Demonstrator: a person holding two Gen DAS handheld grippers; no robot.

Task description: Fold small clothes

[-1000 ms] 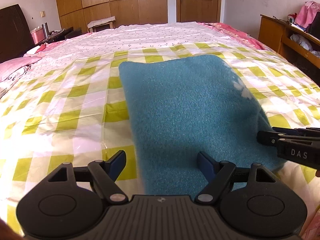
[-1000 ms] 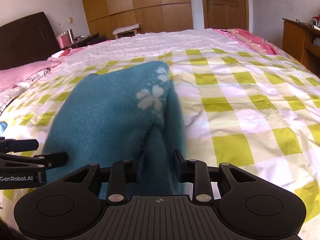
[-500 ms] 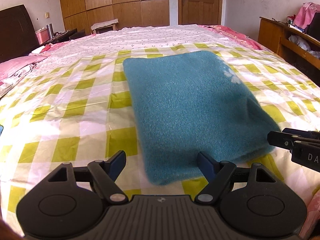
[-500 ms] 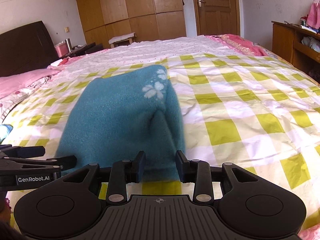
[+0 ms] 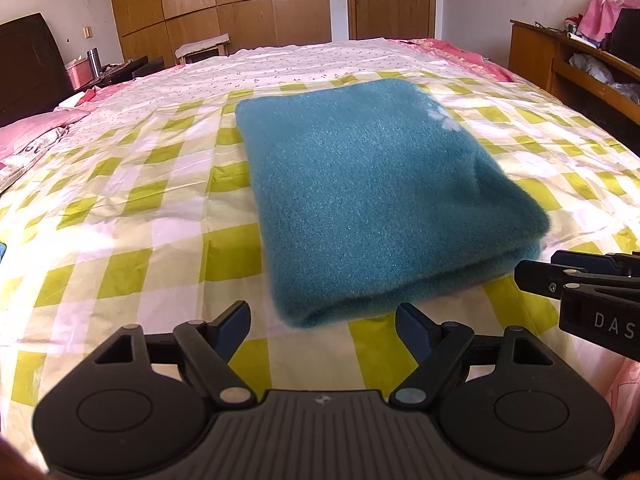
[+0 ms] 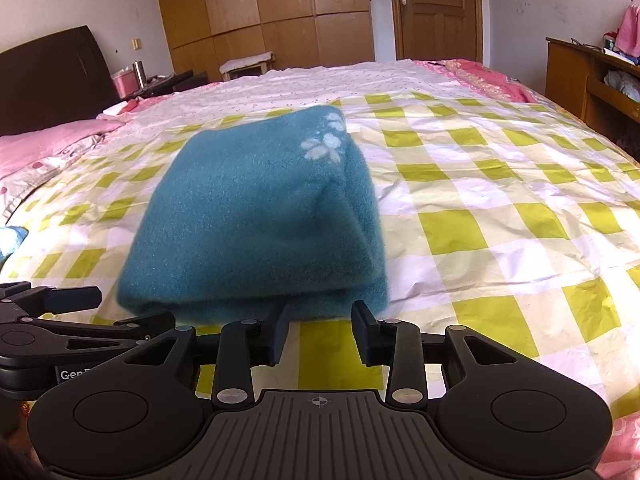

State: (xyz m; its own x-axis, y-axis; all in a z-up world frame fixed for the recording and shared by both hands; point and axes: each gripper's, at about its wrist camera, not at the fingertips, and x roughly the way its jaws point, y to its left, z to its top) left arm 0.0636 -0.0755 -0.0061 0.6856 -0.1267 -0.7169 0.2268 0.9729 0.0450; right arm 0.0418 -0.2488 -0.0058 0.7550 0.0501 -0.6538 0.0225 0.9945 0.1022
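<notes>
On the bed, mid-sheet, the folded teal garment (image 5: 372,204) lies flat on the yellow-checked cover (image 5: 120,240), thick folded edge toward the cameras, white flower print near its far right corner. Bare checked cover on all sides: wide to the left, wide to the right in the right wrist view, far side runs up to the dotted white sheet (image 5: 280,64). Wooden shelf unit (image 5: 580,64) beyond the bed's right edge. Left gripper (image 5: 322,322) jaws spread wide, nothing between them, tips just short of the near fold. Right gripper (image 6: 319,326) jaws partly apart and opening, nothing gripped; tips sit right at the near fold, contact probably none, view too blurred to confirm.
</notes>
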